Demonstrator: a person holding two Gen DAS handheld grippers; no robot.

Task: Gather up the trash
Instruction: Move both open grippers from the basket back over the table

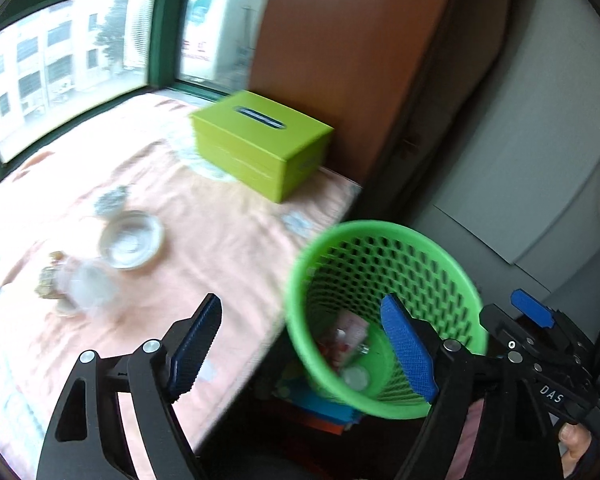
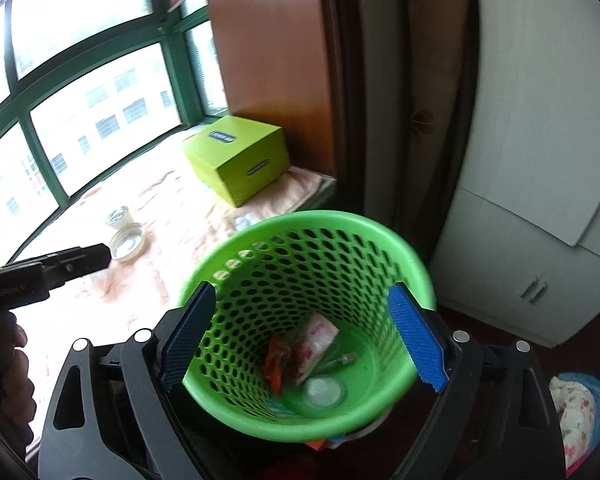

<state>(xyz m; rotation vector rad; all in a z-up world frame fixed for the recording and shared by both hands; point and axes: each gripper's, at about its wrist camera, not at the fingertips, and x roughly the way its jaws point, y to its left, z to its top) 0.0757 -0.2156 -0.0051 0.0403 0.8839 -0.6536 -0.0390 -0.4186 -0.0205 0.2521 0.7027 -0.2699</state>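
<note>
peach patterned cloth (image 1: 228, 240) spread over the window ledge below a green-framed window (image 1: 162, 40), brown wooden panel (image 1: 340, 60) at its far end. lime tissue box (image 1: 260, 144) near that panel; clear round container (image 1: 130, 240) and blurred clear wrapper (image 1: 82, 286) lying further left. green mesh bin (image 2: 312, 320) beside the ledge edge, wrappers (image 2: 300, 354) and a white lid (image 2: 324, 390) inside. left gripper (image 1: 304, 348) and right gripper (image 2: 304, 336) with jaws spread wide, gripping nothing.

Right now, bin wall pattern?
Green bin: wall perforated with rows of holes; right wrist view clearest.
</note>
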